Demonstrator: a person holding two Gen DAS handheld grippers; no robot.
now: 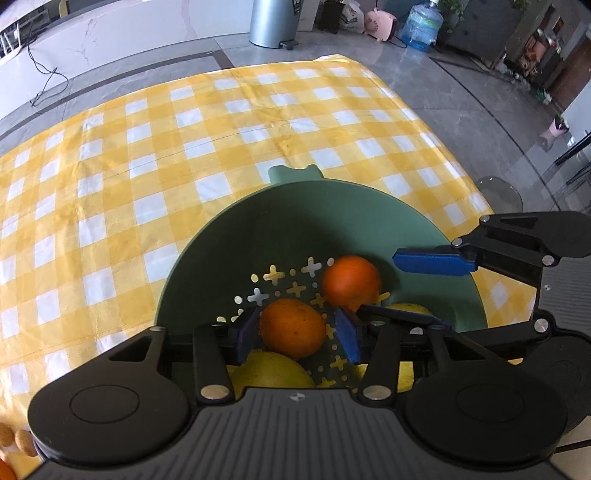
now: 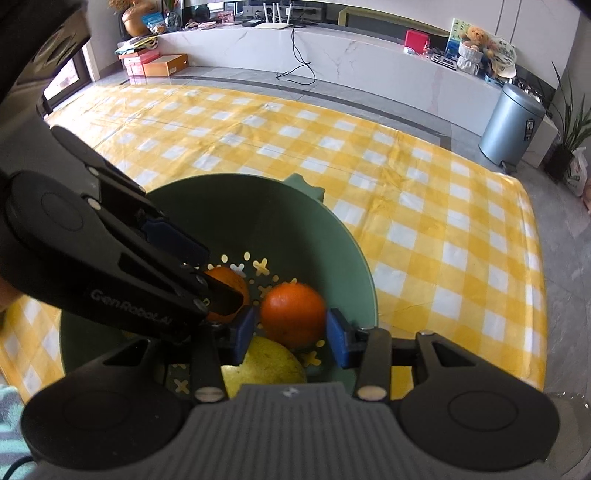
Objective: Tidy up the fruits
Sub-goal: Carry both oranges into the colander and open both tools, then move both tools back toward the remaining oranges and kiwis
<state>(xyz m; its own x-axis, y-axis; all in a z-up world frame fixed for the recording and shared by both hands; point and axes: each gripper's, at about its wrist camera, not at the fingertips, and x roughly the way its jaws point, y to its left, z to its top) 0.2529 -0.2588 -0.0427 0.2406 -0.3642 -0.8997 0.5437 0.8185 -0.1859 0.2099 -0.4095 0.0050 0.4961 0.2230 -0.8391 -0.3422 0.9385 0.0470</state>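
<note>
A green colander bowl (image 1: 295, 221) (image 2: 258, 221) with cross-shaped holes stands on the checked cloth. My left gripper (image 1: 297, 338) (image 2: 218, 280) reaches down into it. An orange (image 1: 293, 328) (image 2: 229, 280) lies between its blue pads, and a gap shows beside the right pad, so the gripper is open. A second orange (image 1: 351, 282) (image 2: 293, 314), blurred in the left wrist view, rests on the bowl floor just beyond the tips of my right gripper (image 2: 291, 338) (image 1: 382, 286). Those jaws stand partly apart with nothing between them. A yellow fruit (image 1: 273, 369) (image 2: 266, 363) lies under the fingers.
A yellow-and-white checked cloth (image 1: 147, 147) (image 2: 443, 221) covers the table, whose edge drops to grey floor at the right. Another yellow fruit (image 1: 406, 308) lies in the bowl. A metal bin (image 1: 273, 22) (image 2: 511, 122) and a water bottle (image 1: 423, 26) stand on the floor beyond.
</note>
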